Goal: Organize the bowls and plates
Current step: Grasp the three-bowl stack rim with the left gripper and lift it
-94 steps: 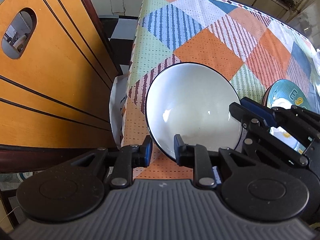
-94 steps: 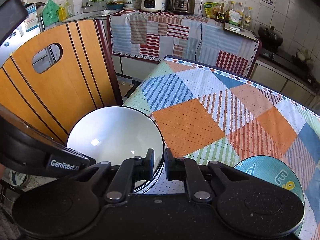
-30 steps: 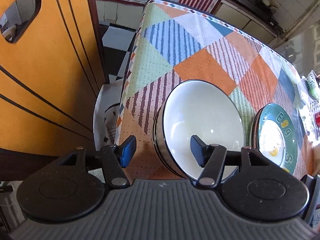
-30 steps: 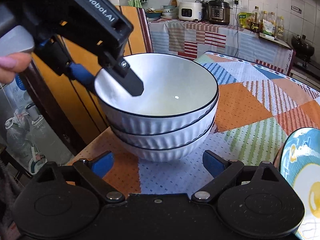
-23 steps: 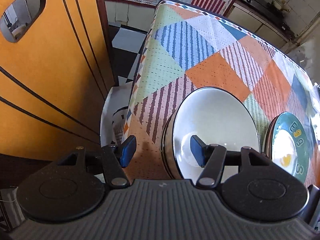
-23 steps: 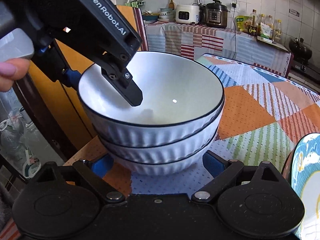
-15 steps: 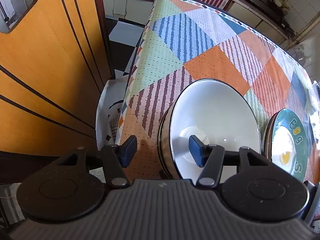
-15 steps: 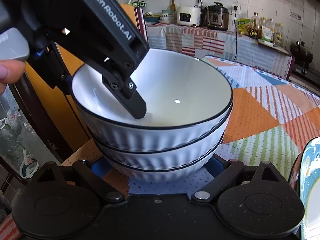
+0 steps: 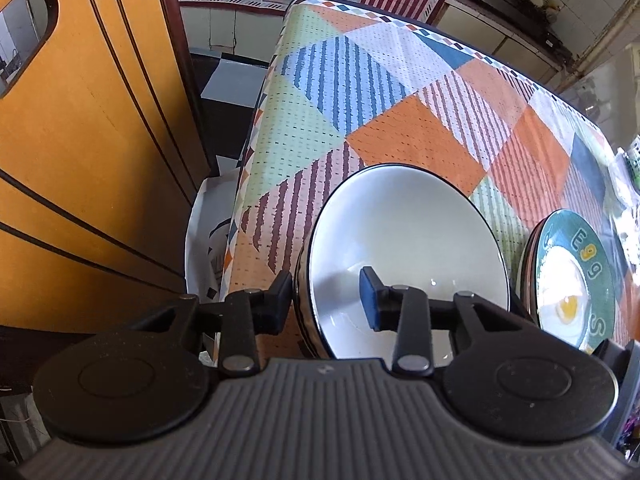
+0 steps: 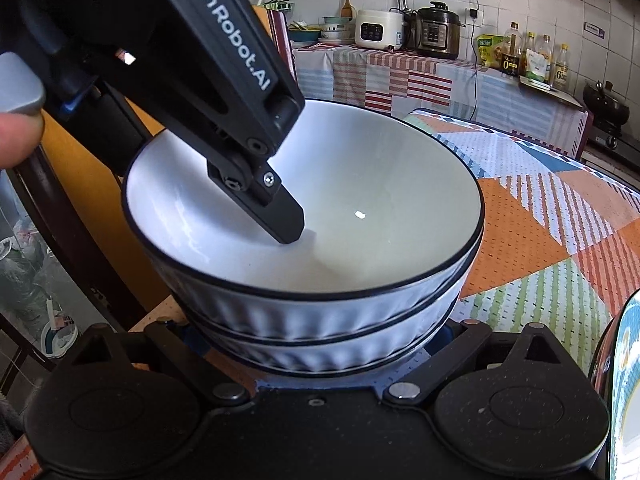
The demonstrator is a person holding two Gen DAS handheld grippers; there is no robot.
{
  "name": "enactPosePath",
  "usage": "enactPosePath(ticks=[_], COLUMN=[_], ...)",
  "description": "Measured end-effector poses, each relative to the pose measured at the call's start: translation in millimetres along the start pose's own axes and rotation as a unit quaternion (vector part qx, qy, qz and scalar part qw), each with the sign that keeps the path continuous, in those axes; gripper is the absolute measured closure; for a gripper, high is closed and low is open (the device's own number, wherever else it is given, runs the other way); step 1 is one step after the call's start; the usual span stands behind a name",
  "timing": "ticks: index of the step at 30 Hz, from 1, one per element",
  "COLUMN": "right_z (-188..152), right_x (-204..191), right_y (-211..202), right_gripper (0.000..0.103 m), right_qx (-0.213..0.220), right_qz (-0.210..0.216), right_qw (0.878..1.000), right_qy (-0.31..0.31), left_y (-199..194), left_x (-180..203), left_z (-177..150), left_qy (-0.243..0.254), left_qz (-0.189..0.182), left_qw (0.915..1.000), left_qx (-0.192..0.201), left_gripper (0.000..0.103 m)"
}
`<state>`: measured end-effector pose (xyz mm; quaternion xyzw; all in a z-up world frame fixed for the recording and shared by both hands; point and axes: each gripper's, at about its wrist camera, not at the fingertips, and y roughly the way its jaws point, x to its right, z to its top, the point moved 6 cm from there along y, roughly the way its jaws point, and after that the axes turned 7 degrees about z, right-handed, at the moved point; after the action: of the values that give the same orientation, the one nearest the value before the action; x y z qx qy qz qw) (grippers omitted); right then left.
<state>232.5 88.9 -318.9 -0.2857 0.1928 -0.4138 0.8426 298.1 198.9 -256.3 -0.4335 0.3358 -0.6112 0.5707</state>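
Your left claw [image 9: 326, 300] straddles the near-left wall of the stack of white ribbed ceramic bowls with thin dark rims [image 9: 404, 240]: one finger sits outside against the stack's side, the other, blue-padded, reaches down inside the top bowl. Its jaws have just been closing, with the bowl wall between them. The outer finger looks to be at the wall, but the inner pad [image 9: 367, 300] seems to stand a little off the white surface, so you have not clamped yet as far as the views show.

Your right claw [image 10: 320, 344] lies low at the base of the same stack, a finger on each side of the lowest bowl. The fingertips are hidden behind the bowls in the right wrist view, so whether they press on the bowl cannot be told.

The stack stands on the desk, on the patchwork plastic tablecloth in orange, blue, green and striped squares [image 9: 400, 120], near its left edge and close to you. Just beside it to the right sits the green plate printed with a fried egg and yellow letters [image 9: 576, 276], which appears to rest on other plates. An orange wooden panel with dark grooves [image 9: 80, 160] stands off the desk's left side.
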Motion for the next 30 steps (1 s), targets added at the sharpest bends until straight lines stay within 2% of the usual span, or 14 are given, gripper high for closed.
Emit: enactPosePath(ticks=[14, 24, 30], right_z=[-7.2, -7.8, -4.4], right_x=[-0.1, -6.6, -9.8], right_y=[-14.2, -57.1, -86.4], right_gripper=[0.004, 0.004, 0.004], right_qx=[0.004, 0.020, 0.032], right_qz=[0.021, 0.011, 0.004], right_qw=[1.000, 1.000, 0.999], right_qy=[0.012, 0.004, 0.001], left_y=[-15.8, -54.6, -82.6], left_x=[16.6, 34.6, 51.6], left_z=[-16.5, -32.6, -40.8], left_qy=[0.070, 0.082, 0.098], left_qz=[0.020, -0.010, -0.011], left_qw=[0.9973, 0.9966, 0.9950], left_qx=[-0.012, 0.010, 0.017], left_gripper=[0.065, 0.065, 0.065])
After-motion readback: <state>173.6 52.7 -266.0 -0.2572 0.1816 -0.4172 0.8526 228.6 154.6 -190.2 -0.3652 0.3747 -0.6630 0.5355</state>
